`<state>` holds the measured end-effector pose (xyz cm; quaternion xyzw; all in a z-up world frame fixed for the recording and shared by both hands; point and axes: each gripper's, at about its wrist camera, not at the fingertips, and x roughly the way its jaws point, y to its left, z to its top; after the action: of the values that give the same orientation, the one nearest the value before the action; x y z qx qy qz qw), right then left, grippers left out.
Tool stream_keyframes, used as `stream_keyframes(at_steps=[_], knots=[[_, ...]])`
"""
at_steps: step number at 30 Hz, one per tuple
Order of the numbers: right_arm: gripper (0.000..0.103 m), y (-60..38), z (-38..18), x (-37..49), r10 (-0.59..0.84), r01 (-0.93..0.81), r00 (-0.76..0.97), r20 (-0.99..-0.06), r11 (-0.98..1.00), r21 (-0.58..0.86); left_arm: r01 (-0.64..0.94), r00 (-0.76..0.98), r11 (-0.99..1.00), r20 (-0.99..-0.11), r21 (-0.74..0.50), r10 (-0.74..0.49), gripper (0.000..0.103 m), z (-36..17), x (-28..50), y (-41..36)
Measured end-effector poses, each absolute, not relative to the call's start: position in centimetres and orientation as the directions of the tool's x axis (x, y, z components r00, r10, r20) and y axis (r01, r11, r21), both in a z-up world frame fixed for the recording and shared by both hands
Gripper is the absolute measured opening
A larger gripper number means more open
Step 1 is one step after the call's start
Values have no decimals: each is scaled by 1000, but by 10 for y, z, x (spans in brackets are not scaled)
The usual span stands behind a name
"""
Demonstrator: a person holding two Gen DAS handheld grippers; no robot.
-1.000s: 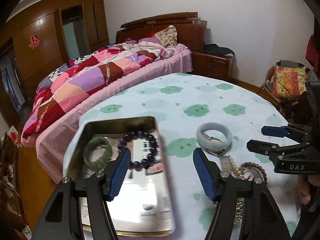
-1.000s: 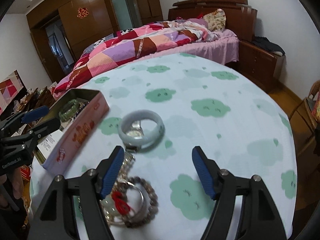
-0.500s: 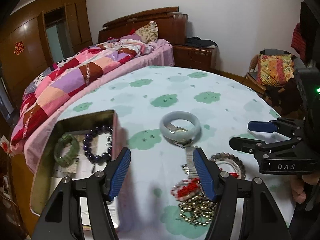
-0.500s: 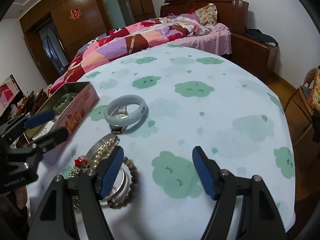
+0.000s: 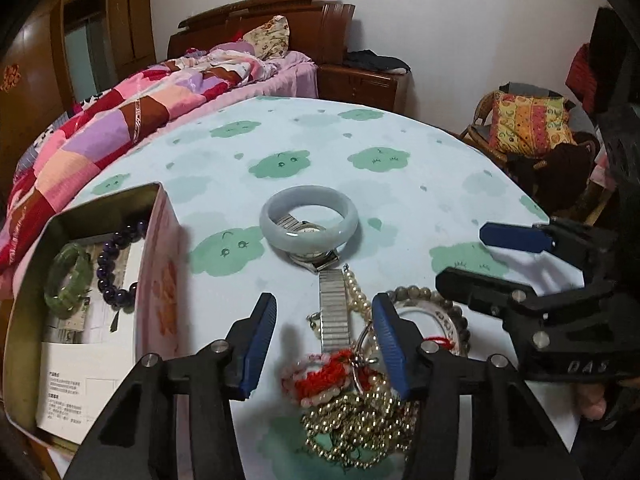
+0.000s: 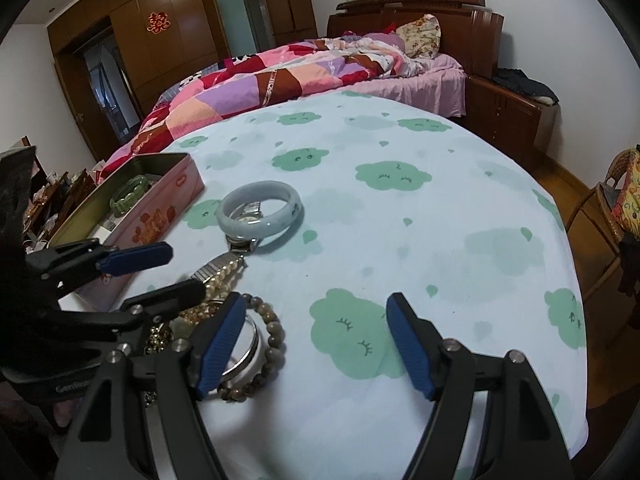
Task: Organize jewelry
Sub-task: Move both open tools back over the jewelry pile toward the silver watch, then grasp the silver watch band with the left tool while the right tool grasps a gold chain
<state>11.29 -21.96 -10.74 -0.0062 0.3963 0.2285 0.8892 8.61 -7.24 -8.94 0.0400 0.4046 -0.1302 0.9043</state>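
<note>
Left gripper: jaws were closing, pads still apart and pressing on nothing. Between the pads lay the metal band of the wristwatch, with the red-and-white bead bracelet and the gold bead chain at the near end of the gap. The watch band's long axis ran from 6 o'clock to 12 o'clock in the left wrist view, roughly parallel to the fingers, so that the pads stood to either side of its width. A pearl strand lay just beside the band at about 1 o'clock from the gap.

Further out at 12 o'clock, the watch case sat under and partly inside the pale jade bangle, which lay flat on the cloud-print tablecloth. At 9 to 10 o'clock stood the open tin, holding the green bangle and the purple bead bracelet.

Right gripper: jaws were wide apart, empty, over bare cloth. Its left pad overlapped the silver bangle and the brown bead bracelet, which lay at 9 o'clock from its gap.

Judgement: the left gripper was the nearer to the tangled pile and was placed to pinch the watch band or the strands beside it; neighbouring strands might be caught in the same pinch.
</note>
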Motion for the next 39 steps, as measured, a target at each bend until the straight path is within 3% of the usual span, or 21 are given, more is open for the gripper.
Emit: stream_keyframes(at_steps=[2, 6, 9, 20, 23, 24, 26, 39], knots=[[76, -219, -107, 113, 402, -411, 581, -707, 896, 171, 275, 636, 961, -743, -34, -209, 42, -89, 87, -74], [76, -219, -108, 114, 411, -411, 579, -704, 893, 183, 283, 622, 955, -742, -85, -250, 41, -90, 89, -70], [76, -220, -108, 115, 417, -409, 575, -704, 892, 195, 282, 600, 950, -749, -130, -281, 34, -90, 88, -65], [76, -219, -109, 116, 419, -414, 569, -708, 889, 194, 278, 585, 957, -776, -82, -236, 34, -100, 97, -69], [76, -220, -110, 117, 426, -415, 561, -710, 887, 205, 295, 555, 946, -781, -138, -287, 28, -102, 107, -68], [76, -221, -111, 117, 431, -416, 557, -710, 885, 210, 297, 551, 943, -780, -147, -295, 17, -102, 107, -67], [76, -221, -111, 117, 437, -416, 552, -710, 882, 219, 297, 551, 942, -779, -153, -300, 15, -100, 104, -65], [76, -224, -109, 114, 437, -403, 571, -695, 887, 227, 257, 708, 953, -641, -158, -297, 14, -34, 64, -36]])
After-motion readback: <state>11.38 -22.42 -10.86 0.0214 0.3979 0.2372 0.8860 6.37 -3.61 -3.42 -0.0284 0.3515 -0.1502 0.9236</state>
